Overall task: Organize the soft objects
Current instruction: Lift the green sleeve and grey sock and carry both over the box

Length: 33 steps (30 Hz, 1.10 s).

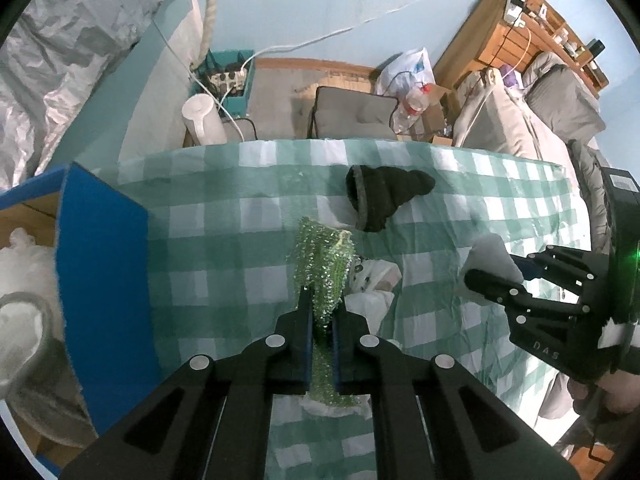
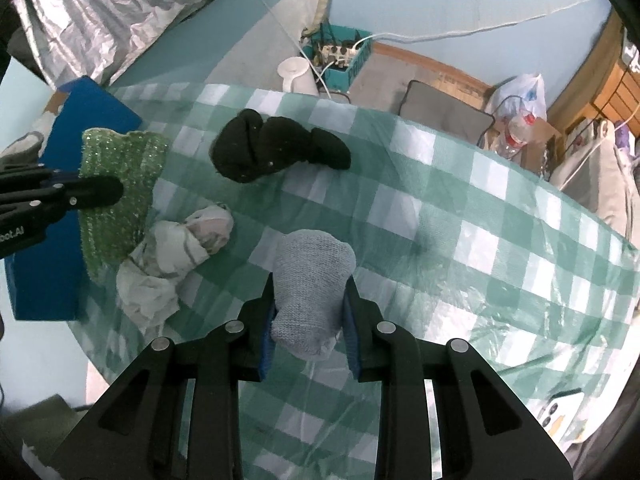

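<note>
My left gripper (image 1: 323, 304) is shut on a sparkly green knit cloth (image 1: 325, 264), which hangs above the green-checked tablecloth (image 1: 224, 216). In the right wrist view the same green cloth (image 2: 120, 184) shows at the left with the left gripper (image 2: 114, 192) clamped on it. My right gripper (image 2: 310, 292) is shut on a pale grey knit piece (image 2: 310, 276); it shows in the left wrist view as the right gripper (image 1: 492, 276) holding the grey piece (image 1: 490, 258). A black knit hat (image 1: 380, 196) (image 2: 272, 148) lies on the cloth. A crumpled white patterned cloth (image 2: 176, 252) (image 1: 372, 284) lies beneath the green one.
A blue box flap (image 1: 104, 280) (image 2: 44, 240) stands at the table's left edge, with white and grey soft things (image 1: 24, 280) in the box behind it. Beyond the far edge sit a grey cushion (image 1: 352, 114), a white jug (image 1: 202, 118) and a teal crate of cables (image 2: 340, 60).
</note>
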Tool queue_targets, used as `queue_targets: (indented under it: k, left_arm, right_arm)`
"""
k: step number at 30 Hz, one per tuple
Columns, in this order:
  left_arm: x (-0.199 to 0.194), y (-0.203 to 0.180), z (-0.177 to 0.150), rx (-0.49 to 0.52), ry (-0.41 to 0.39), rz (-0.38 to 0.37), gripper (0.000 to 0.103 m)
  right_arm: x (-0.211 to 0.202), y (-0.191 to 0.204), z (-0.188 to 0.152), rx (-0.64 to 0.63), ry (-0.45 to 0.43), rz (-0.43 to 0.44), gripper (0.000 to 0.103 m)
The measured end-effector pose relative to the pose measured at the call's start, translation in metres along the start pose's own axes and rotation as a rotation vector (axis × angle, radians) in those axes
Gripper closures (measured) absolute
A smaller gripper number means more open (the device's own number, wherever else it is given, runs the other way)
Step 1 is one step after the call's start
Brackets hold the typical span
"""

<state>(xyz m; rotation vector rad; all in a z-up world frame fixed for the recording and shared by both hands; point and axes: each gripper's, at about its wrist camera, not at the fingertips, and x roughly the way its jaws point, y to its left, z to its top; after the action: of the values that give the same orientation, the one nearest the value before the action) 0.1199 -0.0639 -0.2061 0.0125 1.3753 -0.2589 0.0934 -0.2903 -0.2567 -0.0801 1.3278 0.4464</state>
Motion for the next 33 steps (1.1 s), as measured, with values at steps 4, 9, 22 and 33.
queue_targets:
  k: [4,9,22,33]
  left_arm:
    - [-0.010,0.001,-0.006,0.006,-0.016,-0.003,0.096]
    - [-0.027,0.002,-0.015,0.009,-0.045,-0.004,0.096]
    - [-0.081,0.001,-0.041,0.029,-0.134,0.018,0.096]
    - [-0.106,0.007,-0.063,0.030,-0.170,0.053,0.096]
  right_arm:
    - [-0.009,0.004,-0.003,-0.010,-0.010,-0.005,0.076]
    - [-0.024,0.013,-0.005,-0.024,-0.024,-0.011,0.076]
    - [-0.068,0.043,-0.003,-0.059,-0.066,0.019,0.076]
    - [-0.099,0.073,0.005,-0.109,-0.104,0.037,0.076]
